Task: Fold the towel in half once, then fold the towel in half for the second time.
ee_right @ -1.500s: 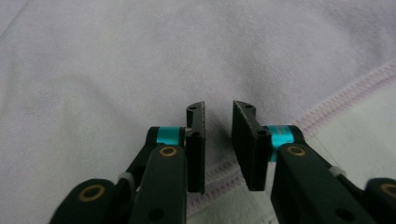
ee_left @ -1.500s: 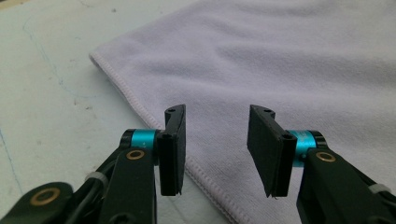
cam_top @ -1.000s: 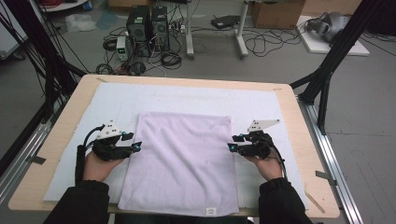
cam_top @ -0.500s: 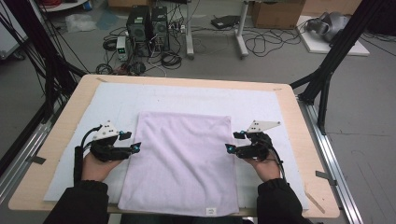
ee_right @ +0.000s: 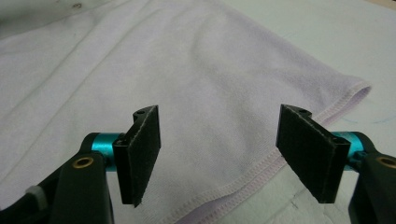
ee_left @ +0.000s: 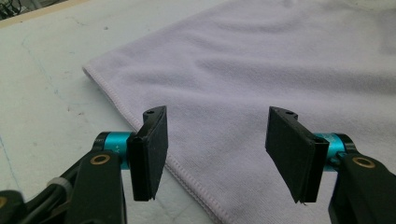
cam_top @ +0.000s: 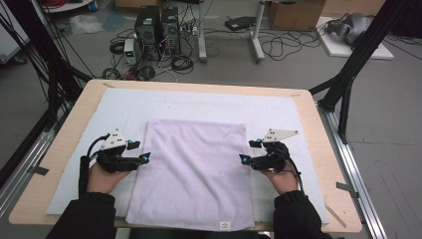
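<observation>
A pale lilac towel (cam_top: 194, 172) lies flat in the middle of the table, a small label at its near hem. My left gripper (cam_top: 139, 152) is open at the towel's left edge, level with its middle. In the left gripper view the towel (ee_left: 261, 70) spreads ahead and its stitched hem runs between the open jaws of the left gripper (ee_left: 219, 154). My right gripper (cam_top: 249, 151) is open at the towel's right edge. In the right gripper view the towel (ee_right: 140, 65) and its hem pass under the open right gripper (ee_right: 224, 154).
A white mat (cam_top: 278, 109) covers most of the wooden table (cam_top: 318, 129). Black frame posts (cam_top: 348, 69) stand at the table's sides. Computers and cables (cam_top: 159, 30) sit on the floor beyond the far edge.
Both grippers have edged slightly inward and forward along the towel's side edges. The towel lies as before.
</observation>
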A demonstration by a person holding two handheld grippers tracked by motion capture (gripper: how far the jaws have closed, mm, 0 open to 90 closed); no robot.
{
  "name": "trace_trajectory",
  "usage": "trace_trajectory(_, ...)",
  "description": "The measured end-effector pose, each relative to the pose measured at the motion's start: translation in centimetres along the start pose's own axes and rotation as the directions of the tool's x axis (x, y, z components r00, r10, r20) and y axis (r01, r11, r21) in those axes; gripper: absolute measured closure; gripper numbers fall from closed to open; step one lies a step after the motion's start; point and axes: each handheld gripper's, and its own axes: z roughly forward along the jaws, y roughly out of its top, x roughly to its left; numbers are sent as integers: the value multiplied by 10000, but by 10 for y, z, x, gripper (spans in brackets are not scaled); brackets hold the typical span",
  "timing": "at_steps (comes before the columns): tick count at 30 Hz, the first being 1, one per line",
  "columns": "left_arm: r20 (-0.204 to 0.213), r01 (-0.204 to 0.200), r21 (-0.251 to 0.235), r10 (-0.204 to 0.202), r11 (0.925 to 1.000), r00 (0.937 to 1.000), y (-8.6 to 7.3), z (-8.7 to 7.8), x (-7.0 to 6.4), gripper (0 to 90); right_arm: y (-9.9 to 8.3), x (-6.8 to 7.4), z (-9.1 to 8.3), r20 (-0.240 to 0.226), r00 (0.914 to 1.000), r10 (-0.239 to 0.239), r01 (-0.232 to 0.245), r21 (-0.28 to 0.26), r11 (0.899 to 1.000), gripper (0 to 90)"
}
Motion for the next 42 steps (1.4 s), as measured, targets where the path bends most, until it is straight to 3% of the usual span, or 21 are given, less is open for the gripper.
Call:
trace_trajectory(12, 53, -12, -23, 12, 10000, 10000, 0, 1, 0, 398, 0, 1, 0, 202, 9997, -161, 160, 56, 9999, 283)
trace_trajectory(22, -179, -123, 135, 126, 9998, 9998, 1, 1, 3, 400, 2, 0, 7, 218, 9990, -378, 375, 119, 9992, 278)
trace_trajectory(28, -307, -105, 348, 116, 9993, 9995, 14, 12, 20, 436, 13, -25, 13, 56, 9999, 102, -104, 410, 9991, 278)
trace_trajectory(36, -612, 748, 413, -722, 9963, 9955, 40, 35, 66, 495, 44, -68, 28, 486, 9983, 313, -358, 958, 9948, 310)
trace_trajectory(37, -670, 664, 616, -623, 9959, 9958, 43, 40, 70, 490, 48, -73, 30, 530, 9978, 391, -444, 1025, 9937, 312)
trace_trajectory(39, -909, 626, 740, -558, 9953, 9943, 42, 46, 75, 490, 52, -81, 36, 680, 9967, 443, -520, 1163, 9918, 330)
trace_trajectory(40, -973, 675, 746, -601, 9949, 9934, 41, 48, 77, 493, 51, -85, 38, 799, 9957, 460, -537, 972, 9938, 350)
trace_trajectory(42, -1006, 1234, 953, -1138, 9878, 9884, 34, 57, 85, 515, 44, -92, 46, 905, 9928, 779, -877, 1094, 9901, 350)
